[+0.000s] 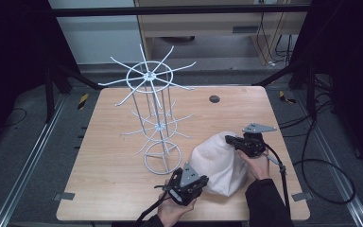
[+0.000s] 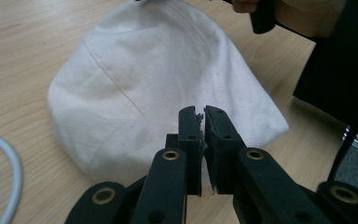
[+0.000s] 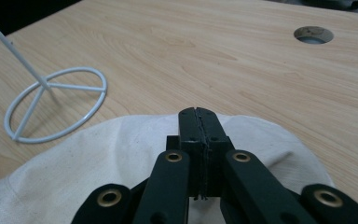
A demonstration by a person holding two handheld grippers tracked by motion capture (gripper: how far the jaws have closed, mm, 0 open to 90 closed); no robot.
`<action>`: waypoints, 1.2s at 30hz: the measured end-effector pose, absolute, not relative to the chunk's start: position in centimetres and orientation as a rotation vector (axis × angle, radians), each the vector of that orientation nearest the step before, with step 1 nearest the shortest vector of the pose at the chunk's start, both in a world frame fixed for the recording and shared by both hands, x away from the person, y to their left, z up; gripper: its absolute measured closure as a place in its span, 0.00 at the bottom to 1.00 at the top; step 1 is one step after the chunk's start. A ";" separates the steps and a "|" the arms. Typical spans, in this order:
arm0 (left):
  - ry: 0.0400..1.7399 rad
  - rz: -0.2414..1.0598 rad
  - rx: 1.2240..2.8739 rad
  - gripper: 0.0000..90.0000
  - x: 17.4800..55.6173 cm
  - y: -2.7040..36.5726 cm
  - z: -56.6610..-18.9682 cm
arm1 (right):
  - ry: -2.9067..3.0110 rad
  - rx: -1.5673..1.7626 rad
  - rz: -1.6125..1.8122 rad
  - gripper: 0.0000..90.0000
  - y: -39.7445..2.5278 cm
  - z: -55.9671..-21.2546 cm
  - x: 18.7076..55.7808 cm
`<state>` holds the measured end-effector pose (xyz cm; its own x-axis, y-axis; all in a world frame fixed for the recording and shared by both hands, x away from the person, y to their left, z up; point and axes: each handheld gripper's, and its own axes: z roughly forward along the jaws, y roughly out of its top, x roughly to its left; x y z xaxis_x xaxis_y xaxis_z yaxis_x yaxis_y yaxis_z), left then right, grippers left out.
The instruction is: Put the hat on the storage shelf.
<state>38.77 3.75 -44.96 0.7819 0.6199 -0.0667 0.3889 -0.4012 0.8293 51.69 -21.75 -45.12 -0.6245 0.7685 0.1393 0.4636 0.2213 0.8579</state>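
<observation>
Pale wooden tabletop (image 1: 118,189) on a dark floor, black frame bars around, cabinet and cables beyond; round cable port (image 1: 214,99) toward 12 o'clock on the board

White wire rack (image 1: 153,113) upright left of centre, spokes fanned at two levels, ring base (image 3: 56,102) flat on the wood

Cream cloth cap (image 1: 220,163) lying at about 5 o'clock from the rack base, near the front edge, crown domed and seamed (image 2: 158,84)

Left gripper (image 1: 189,182) at the cap's 7 o'clock rim, held in a hand (image 1: 172,210) entering from the bottom edge; jaws nearly together, a thin slit between them, with what looks like a fold of the cap's edge pinched there (image 2: 203,140)

Right gripper (image 1: 231,139) at the cap's 1 o'clock side, grey three-cornered plate on top, cable trailing toward 5 o'clock; jaws pressed fully together over the cloth (image 3: 198,149), whether fabric is caught between them not discernible

Dark sleeve (image 1: 264,201) at 6 o'clock behind the right hand (image 1: 257,165)
</observation>
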 end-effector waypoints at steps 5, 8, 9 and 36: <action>0.757 0.319 2.069 0.95 38.9 3.4 -45.5 | 2.240 1.186 1.239 1.00 -21.2 -45.9 52.0; 0.765 0.323 2.087 0.95 39.1 3.5 -45.7 | 2.239 1.184 1.203 1.00 -21.5 -46.0 52.1; 0.768 0.332 2.092 0.95 39.3 3.5 -45.8 | 2.240 1.194 1.187 1.00 -21.6 -46.0 52.0; 0.928 0.408 2.014 0.98 45.3 3.1 -47.4 | 2.193 1.352 1.018 1.00 -25.8 -46.0 49.0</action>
